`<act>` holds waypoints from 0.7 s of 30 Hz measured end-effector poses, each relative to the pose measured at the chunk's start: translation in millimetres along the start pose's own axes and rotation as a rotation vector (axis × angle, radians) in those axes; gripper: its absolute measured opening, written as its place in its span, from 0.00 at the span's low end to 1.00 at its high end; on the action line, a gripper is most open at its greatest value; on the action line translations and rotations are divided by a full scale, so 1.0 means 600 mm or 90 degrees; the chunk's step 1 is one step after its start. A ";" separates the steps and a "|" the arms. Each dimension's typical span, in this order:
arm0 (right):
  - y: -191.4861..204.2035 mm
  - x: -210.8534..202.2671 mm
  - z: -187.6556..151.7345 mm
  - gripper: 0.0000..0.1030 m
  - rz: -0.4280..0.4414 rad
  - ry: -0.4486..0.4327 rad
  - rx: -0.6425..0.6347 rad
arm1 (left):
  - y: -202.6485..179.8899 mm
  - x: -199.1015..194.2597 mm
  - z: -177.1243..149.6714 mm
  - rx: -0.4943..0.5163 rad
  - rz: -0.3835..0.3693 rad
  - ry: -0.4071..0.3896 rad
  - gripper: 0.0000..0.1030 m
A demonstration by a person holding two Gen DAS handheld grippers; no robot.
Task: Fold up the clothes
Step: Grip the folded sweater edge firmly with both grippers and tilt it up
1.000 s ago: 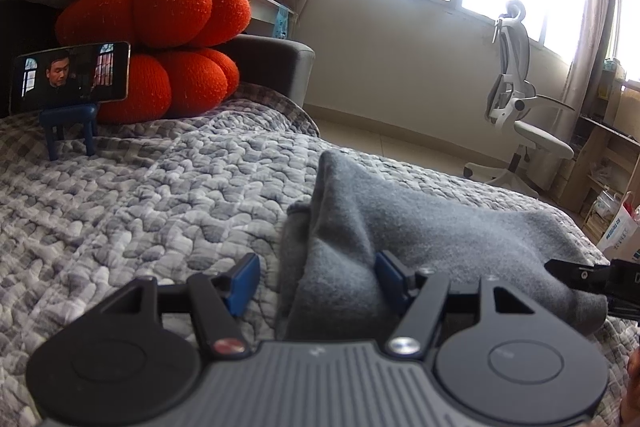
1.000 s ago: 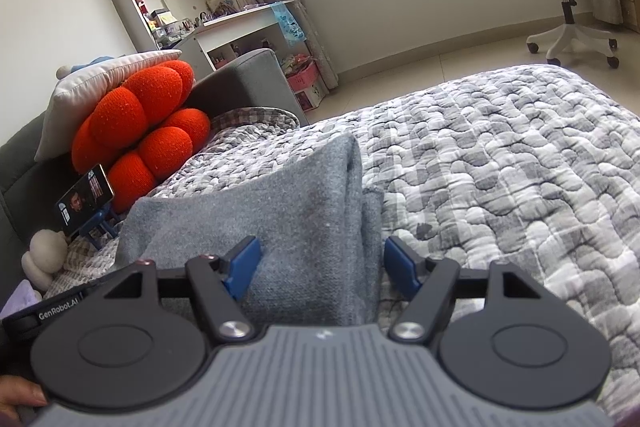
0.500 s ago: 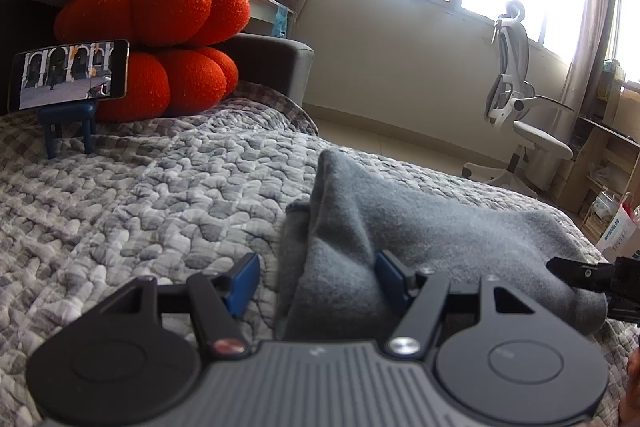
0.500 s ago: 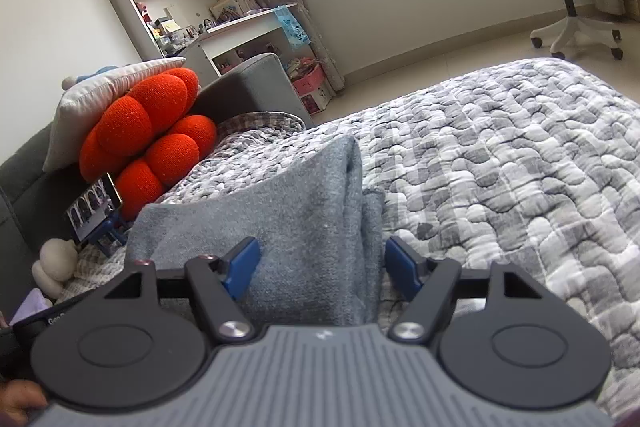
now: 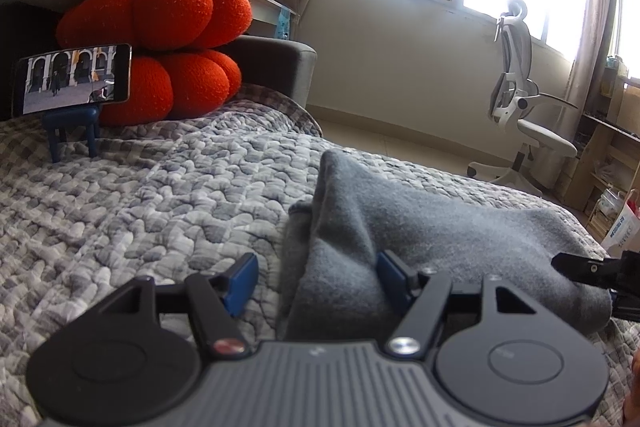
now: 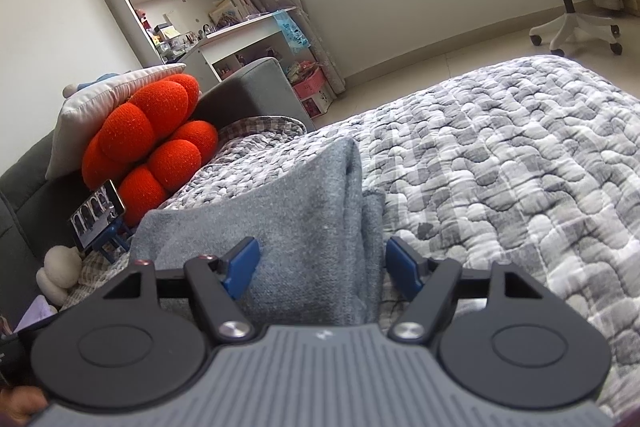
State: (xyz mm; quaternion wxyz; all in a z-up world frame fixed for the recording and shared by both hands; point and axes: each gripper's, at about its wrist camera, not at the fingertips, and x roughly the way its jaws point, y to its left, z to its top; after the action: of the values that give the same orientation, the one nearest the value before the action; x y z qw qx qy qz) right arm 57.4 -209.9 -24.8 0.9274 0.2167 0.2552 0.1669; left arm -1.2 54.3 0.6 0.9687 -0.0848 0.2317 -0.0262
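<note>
**Handling a thick folded garment on a quilted bed**

Lying across the grey quilted bed (image 6: pixel 500 163), the grey fleece garment (image 6: pixel 288 211) is folded into a thick, soft bundle. It is probably light and limp, liable to sag and unfold if lifted by one layer. The left gripper (image 5: pixel 316 277) straddles its left end and the right gripper (image 6: pixel 322 265) its right end, fingers spread and pinching nothing. Best hold: all stacked edges at both ends.

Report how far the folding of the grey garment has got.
Done: the grey garment lies doubled into a thick rectangle on the quilted bed cover. In hand: the left gripper and right gripper straddle its near corners, jaws open. Left: whether another fold follows is unclear.
</note>
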 end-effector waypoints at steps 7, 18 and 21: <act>-0.004 0.001 0.003 0.72 0.008 0.000 0.013 | 0.005 -0.001 0.000 -0.014 -0.009 0.001 0.66; -0.017 -0.004 0.008 0.72 0.036 0.008 0.045 | 0.018 0.000 0.001 -0.043 -0.026 0.004 0.66; -0.026 -0.008 0.010 0.72 0.055 0.012 0.068 | 0.019 0.001 0.002 -0.045 -0.027 0.006 0.66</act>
State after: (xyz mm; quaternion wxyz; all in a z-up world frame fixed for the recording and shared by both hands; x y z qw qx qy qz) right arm 59.8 -227.2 -26.2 0.9040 0.2754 0.2629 0.1947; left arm 0.3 65.5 -0.6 0.9632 -0.1240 0.2351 -0.0391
